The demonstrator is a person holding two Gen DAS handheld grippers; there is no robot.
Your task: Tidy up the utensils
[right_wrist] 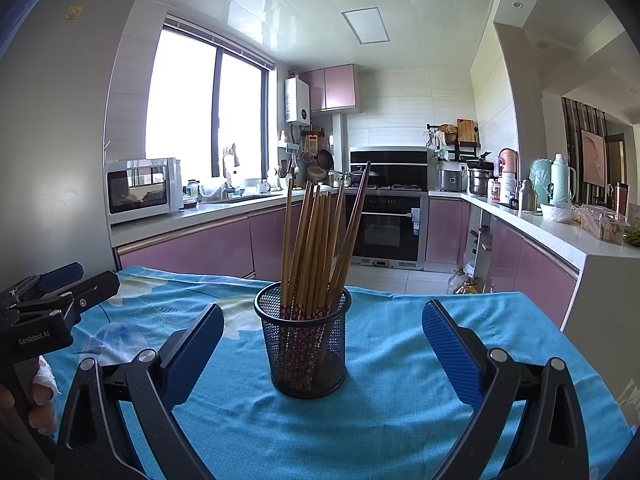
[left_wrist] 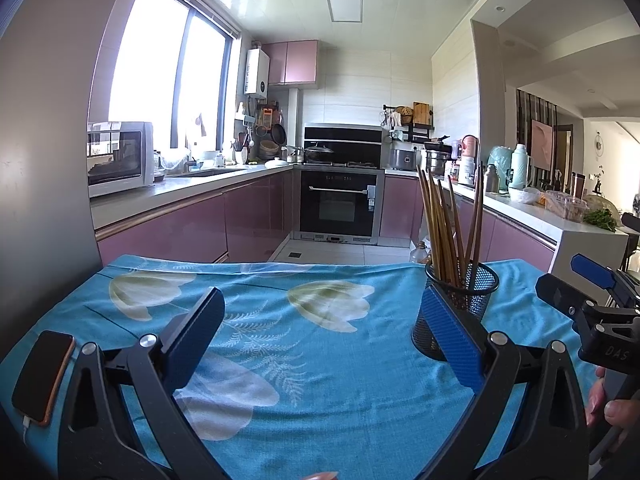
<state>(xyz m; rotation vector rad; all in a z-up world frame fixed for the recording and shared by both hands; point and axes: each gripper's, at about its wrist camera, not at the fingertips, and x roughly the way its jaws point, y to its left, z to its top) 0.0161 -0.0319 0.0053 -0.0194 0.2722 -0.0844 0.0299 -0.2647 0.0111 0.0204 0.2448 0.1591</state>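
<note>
Ribbed blue pads [right_wrist: 452, 356] flank round mesh cup [right_wrist: 306, 356] — wooden chopsticks [right_wrist: 316, 240].

One black wire-mesh cylindrical holder [right_wrist: 305, 344] stands on one table covered by a blue floral cloth [right_wrist: 400, 400]. In it stand roughly ten brown wooden chopsticks with patterned red lower ends [right_wrist: 316, 240]; they overlap, so the exact number cannot be told. One dark smartphone in an orange-edged case [left_wrist: 42, 374] lies on the cloth. Two handheld black grippers with blue pads are present, the left gripper [left_wrist: 320, 344] and the right gripper [right_wrist: 322, 354], each with two jaws set wide apart.
</note>
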